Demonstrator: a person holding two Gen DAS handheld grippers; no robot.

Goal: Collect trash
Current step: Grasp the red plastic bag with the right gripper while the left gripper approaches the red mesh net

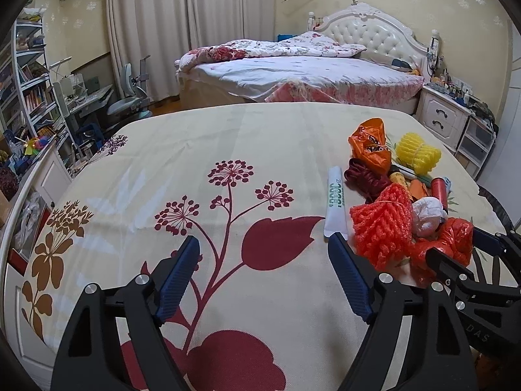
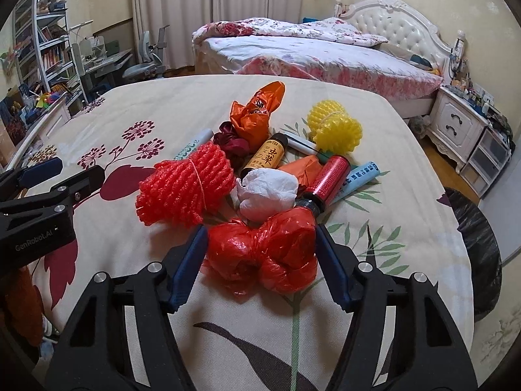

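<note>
The right gripper point(image 2: 260, 244) stood partly open around a red plastic bag point(image 2: 263, 257), both pads at its sides; actual contact could not be confirmed. The left gripper point(image 1: 263, 244) stood wide open and empty above the worktop point(image 1: 228, 137).

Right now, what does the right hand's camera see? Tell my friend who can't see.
The right gripper has a crumpled red plastic bag between its fingers. Behind the bag, more trash is piled on a flowered tablecloth, with a bed farther back.

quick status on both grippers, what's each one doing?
Left gripper: open, nothing between the jaws.
Right gripper: jaws flank the red plastic bag; whether they press it cannot be told.
</note>
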